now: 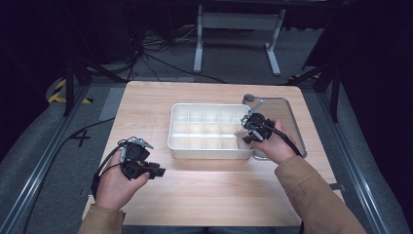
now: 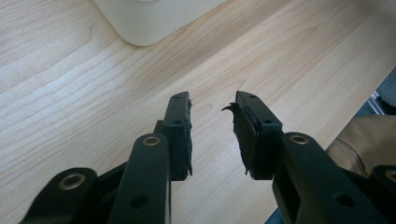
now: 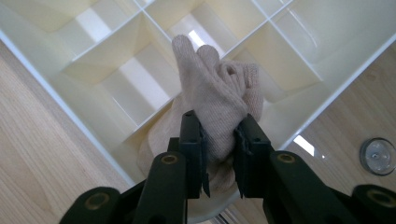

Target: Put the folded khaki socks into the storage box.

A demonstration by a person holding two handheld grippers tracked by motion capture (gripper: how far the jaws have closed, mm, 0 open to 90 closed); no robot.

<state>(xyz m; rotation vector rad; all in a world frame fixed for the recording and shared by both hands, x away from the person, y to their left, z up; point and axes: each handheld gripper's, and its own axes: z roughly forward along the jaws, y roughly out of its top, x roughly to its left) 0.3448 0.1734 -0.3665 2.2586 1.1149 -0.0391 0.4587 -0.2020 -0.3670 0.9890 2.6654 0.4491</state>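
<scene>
Light wooden table (image 1: 204,195) carried a white compartment tray (image 1: 209,152) mid-top and a clear lid (image 1: 292,122) by its right edge.

A: How many grippers are on the table side?
B: Two, a left gripper (image 1: 155,171) and a right gripper (image 1: 243,132), each with two black jaws.

A: And containers?
B: One white divided tray (image 1: 210,152). I count three rows of five, so fifteen compartments.

A: Any cloth items?
B: One beige knitted glove (image 3: 217,100).

A: Lids?
B: One clear lid (image 1: 285,114), with one round knob (image 3: 378,156) on it.

A: Tables and people?
B: One wooden table (image 1: 195,195); one person, two hands, two tan sleeves.
</scene>
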